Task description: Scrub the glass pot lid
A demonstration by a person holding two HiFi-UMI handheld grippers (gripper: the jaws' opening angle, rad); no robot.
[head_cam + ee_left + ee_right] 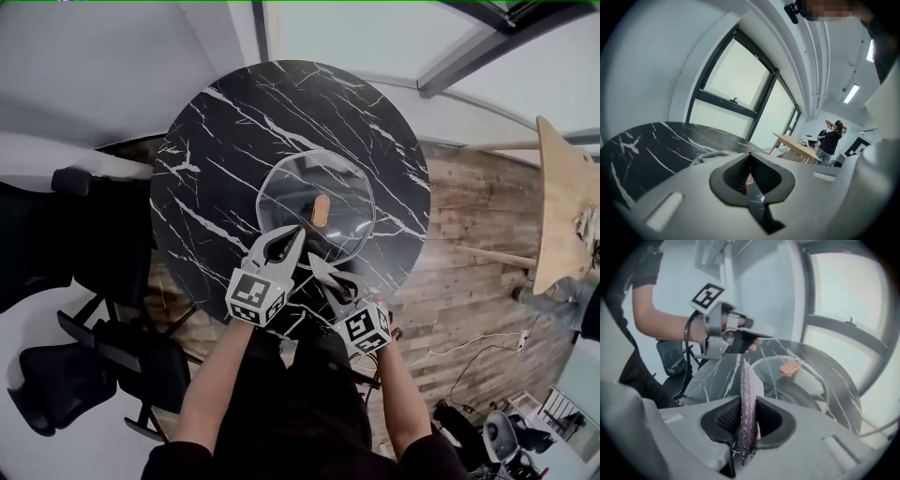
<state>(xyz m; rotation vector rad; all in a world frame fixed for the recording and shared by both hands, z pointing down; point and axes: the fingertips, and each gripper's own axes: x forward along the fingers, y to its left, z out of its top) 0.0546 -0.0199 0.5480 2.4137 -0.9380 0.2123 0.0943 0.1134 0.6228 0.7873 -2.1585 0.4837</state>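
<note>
A glass pot lid [347,183] with a copper-coloured knob [320,211] lies in the middle of a round black marble table [216,141]. My left gripper [296,236] reaches over the lid's near rim. In the left gripper view its jaws [750,177] are closed, with the rim [708,155] running in between them. Just to its right, my right gripper [319,269] is shut on a purple-grey scrub cloth [750,390] that stands upright between its pads. The cloth points at the lid [806,380] and its knob [790,367] without touching them.
Black office chairs [66,375] crowd the table's left side. A wooden table [562,202] stands at the right on plank flooring, with cables [478,352] on the floor. Large windows lie beyond the table. A person [830,139] stands by a far wooden table.
</note>
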